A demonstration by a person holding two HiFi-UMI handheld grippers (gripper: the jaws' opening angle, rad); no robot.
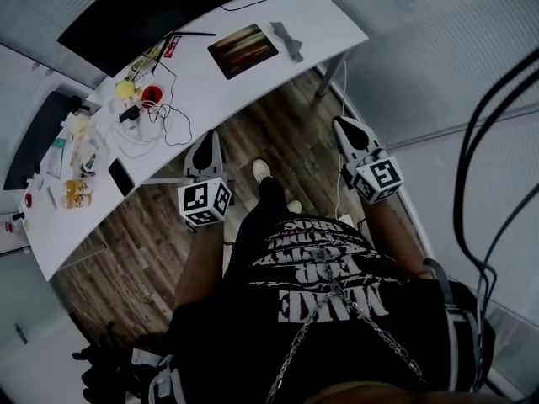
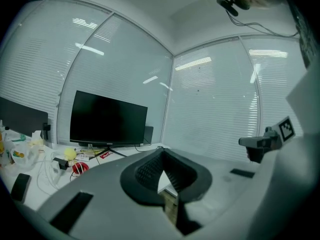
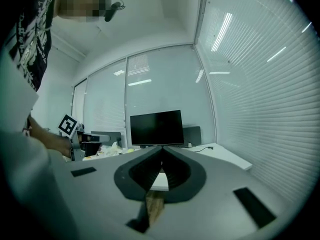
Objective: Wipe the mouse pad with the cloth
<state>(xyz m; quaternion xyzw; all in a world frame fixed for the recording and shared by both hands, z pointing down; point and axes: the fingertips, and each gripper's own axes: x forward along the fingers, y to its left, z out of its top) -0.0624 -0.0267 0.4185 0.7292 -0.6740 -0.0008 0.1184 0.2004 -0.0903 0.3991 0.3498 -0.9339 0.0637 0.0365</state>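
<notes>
In the head view a brown mouse pad (image 1: 242, 50) lies on the white desk (image 1: 320, 15), toward its far right end. A grey cloth (image 1: 288, 40) lies just right of the pad. Both grippers are held in the air over the wooden floor, short of the desk and apart from pad and cloth. My left gripper (image 1: 205, 140) has its jaws closed together with nothing between them (image 2: 162, 152). My right gripper (image 1: 343, 126) is also shut and empty (image 3: 161, 160). Each gripper shows in the other's view: the right one (image 2: 262, 142) and the left one (image 3: 75, 134).
A black monitor (image 1: 143, 11) stands at the desk's back, a second screen (image 1: 38, 137) further left. A red cup (image 1: 152, 97), yellow ball (image 1: 125, 89), phone (image 1: 120, 177), bottles and white cables crowd the desk's left half. Glass walls with blinds enclose the corner.
</notes>
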